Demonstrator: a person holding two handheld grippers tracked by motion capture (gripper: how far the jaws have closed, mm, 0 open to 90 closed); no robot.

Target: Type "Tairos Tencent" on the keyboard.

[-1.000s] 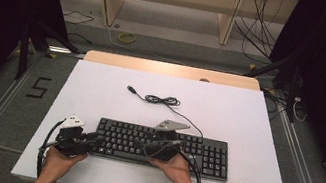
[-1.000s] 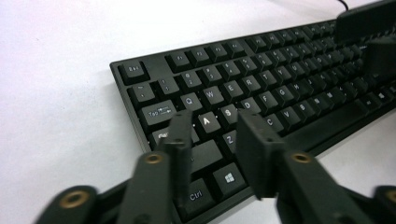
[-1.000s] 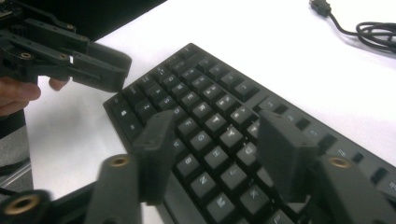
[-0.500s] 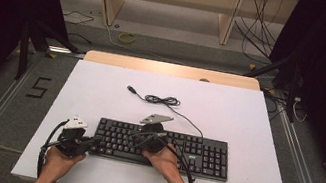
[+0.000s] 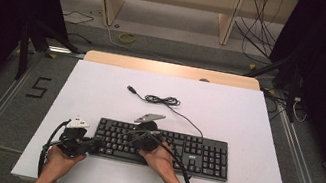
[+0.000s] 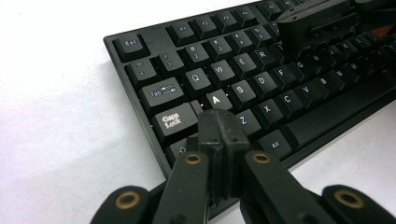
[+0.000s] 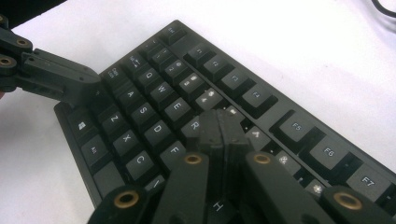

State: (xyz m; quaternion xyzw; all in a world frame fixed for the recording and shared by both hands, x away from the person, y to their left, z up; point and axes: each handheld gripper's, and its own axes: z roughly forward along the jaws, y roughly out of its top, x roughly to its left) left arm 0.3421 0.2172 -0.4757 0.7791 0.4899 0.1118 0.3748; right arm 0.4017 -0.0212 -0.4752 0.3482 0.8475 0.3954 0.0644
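A black keyboard (image 5: 209, 161) lies across the near half of the white table; its thin cable (image 5: 162, 100) coils behind it and ends in a loose plug. My left gripper (image 5: 95, 144) is at the keyboard's left end, jaws shut with nothing between them. In the left gripper view its tips (image 6: 217, 120) rest by the A and Caps Lock keys (image 6: 172, 122). My right gripper (image 5: 132, 138) hovers over the left-middle keys, also shut and empty. In the right gripper view its tips (image 7: 222, 125) sit by the R key, with the left gripper (image 7: 60, 79) at the keyboard's far end.
The white tabletop (image 5: 100, 90) has a wooden strip (image 5: 170, 69) along its far edge. Beyond it are a floor with cables (image 5: 257, 34) and shelf legs. A taped "5" (image 5: 39, 87) marks the floor at left. Metal rails run along both sides of the table.
My right gripper has moved left along the keyboard, from near its middle toward the left-hand letter keys. The left gripper has stayed at the keyboard's left end.
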